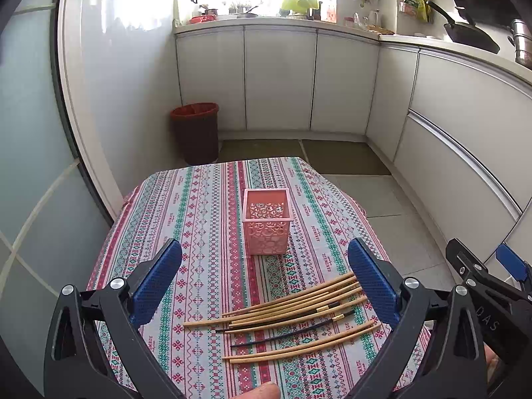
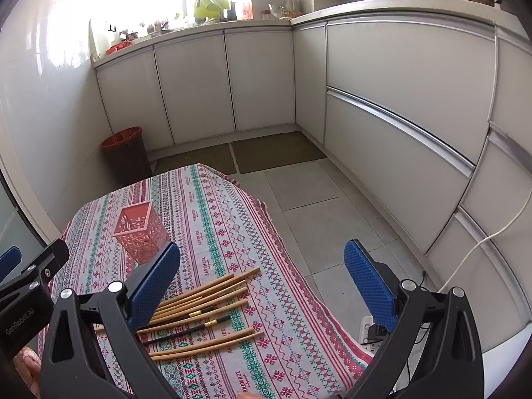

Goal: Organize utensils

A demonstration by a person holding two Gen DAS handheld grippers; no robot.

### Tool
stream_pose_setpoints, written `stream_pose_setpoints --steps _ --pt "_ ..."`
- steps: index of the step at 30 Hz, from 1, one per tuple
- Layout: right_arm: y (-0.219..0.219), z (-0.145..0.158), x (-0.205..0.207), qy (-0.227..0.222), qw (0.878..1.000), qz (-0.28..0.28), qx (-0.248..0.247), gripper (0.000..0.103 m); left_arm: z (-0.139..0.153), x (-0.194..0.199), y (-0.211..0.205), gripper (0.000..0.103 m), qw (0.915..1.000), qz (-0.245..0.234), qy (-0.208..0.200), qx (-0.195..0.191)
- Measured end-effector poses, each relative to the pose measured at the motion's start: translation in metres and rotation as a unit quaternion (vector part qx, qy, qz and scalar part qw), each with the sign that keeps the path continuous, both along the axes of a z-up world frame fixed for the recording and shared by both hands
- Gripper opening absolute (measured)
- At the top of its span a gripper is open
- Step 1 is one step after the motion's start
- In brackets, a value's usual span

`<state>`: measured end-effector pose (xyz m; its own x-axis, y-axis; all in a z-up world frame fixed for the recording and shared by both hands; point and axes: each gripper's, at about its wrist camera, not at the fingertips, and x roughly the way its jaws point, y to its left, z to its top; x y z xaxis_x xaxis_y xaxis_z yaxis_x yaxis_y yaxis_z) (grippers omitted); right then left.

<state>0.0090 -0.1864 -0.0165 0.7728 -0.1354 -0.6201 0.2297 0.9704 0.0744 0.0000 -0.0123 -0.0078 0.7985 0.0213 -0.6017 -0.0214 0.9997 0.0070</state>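
Landmark: pink perforated holder, standing upright on the patterned tablecloth, nothing visible inside it.

Chopsticks: loose row lying flat on the cloth, on the near side of the holder and slightly to its right, clear of it. Most are pale bamboo; two are dark with gold bands. They lie roughly parallel, some touching or crossing at the ends.

Left gripper: jaws spread wide, nothing between them. It hovers nearer the camera than the holder; its right blue pad overlaps the chopstick tips in this view, contact not determinable.

Right gripper: jaws also spread wide, holding nothing, off to the right of the holder. Its left pad is in front of the row of chopsticks; the right pad is over the floor tiles.

Beyond the holder: a dark bin with red liner on the floor against the white cabinets.
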Motion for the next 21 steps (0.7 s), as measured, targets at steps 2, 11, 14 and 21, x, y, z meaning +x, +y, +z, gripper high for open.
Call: stream_pose_setpoints --steps 2,11,14,21 --pt "0.0004 -0.002 0.0008 0.002 1.0 0.0 0.0 0.096 -0.0011 0.0003 0.0005 0.096 1.0 0.0 0.001 0.0" --pt "0.0036 -0.0069 0.0016 0.007 1.0 -0.004 0.003 0.096 -0.004 0.0018 0.0008 0.096 1.0 -0.001 0.004 0.0" --pt "0.0048 -0.0077 0.0019 0.009 1.0 -0.002 0.001 0.096 -0.0042 0.0018 0.0008 0.096 1.0 -0.001 0.004 0.001" --pt "0.0049 -0.0087 0.0027 0.012 1.0 -0.003 0.002 0.096 -0.007 0.0019 0.0008 0.096 1.0 -0.001 0.006 0.001"
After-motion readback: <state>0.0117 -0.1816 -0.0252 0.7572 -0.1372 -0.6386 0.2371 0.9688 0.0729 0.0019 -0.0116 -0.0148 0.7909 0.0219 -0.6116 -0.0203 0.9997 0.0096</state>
